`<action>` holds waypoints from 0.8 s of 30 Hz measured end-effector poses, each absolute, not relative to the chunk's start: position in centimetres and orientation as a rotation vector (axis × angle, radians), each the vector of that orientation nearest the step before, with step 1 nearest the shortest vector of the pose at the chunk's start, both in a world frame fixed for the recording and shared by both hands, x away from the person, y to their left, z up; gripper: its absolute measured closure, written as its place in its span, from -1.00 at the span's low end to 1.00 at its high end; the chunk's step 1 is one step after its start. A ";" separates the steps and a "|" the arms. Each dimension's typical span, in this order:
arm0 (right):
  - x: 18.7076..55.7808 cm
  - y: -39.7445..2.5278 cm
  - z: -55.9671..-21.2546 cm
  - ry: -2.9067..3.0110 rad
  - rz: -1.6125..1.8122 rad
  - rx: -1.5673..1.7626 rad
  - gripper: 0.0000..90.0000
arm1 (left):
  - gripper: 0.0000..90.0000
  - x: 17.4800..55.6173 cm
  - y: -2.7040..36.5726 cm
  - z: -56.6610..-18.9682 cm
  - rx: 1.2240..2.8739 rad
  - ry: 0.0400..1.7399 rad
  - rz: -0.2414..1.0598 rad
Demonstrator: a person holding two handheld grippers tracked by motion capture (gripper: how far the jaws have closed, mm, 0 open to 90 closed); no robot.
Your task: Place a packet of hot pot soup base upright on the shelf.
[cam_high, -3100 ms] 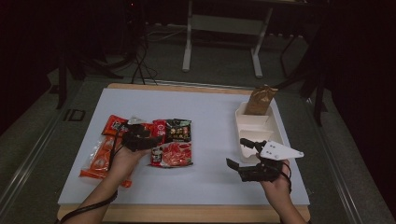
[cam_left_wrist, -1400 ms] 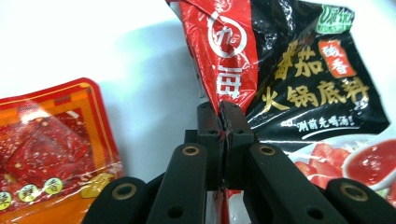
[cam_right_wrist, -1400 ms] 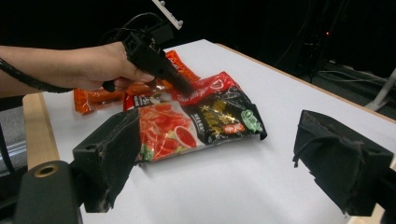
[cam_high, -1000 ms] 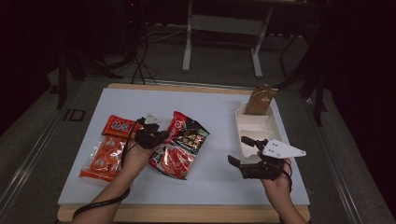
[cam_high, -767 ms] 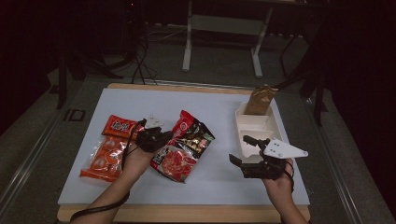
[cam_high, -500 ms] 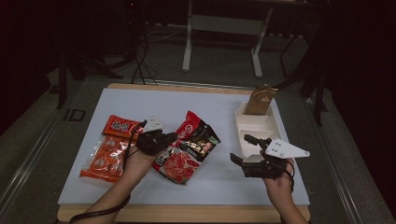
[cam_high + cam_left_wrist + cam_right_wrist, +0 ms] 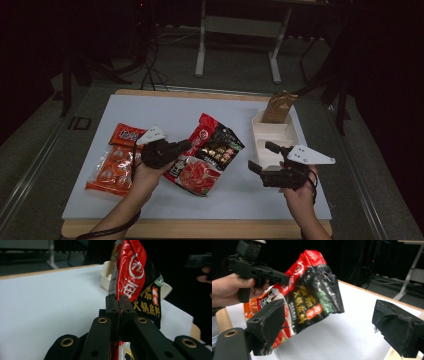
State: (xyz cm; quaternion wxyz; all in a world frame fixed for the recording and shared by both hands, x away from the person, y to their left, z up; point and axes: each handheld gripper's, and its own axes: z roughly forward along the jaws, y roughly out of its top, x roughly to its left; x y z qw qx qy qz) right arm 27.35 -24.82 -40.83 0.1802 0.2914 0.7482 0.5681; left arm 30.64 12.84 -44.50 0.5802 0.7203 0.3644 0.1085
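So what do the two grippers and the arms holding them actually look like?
Both grippers, left gripper and right gripper, are black pistol-shaped tools with two jaws and a pale three-cornered plate on top. The right gripper's pads look worn. A dark cable loops round the left forearm. Forearms bare.

A glossy, crinkled plastic-foil soup-base packet (image 7: pixel 312 297) catches the light against the matt white table sheet (image 7: pixel 150 107), edged in pale wood. Matt black plastic forms the left gripper (image 7: pixel 119 302); rough, worn foam pads line the right gripper (image 7: pixel 329 325).
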 end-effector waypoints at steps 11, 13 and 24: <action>27.1 -23.8 -40.1 2.149 1.706 0.811 -0.69 | 0.98 29.8 12.9 -44.5 1.490 0.778 0.228; 27.2 -23.5 -39.9 2.148 1.727 0.810 -0.67 | 0.98 29.7 12.8 -44.5 1.454 0.770 0.220; 29.0 -21.9 -38.8 2.143 1.835 0.845 -0.20 | 0.98 29.5 12.6 -45.1 1.310 0.718 0.112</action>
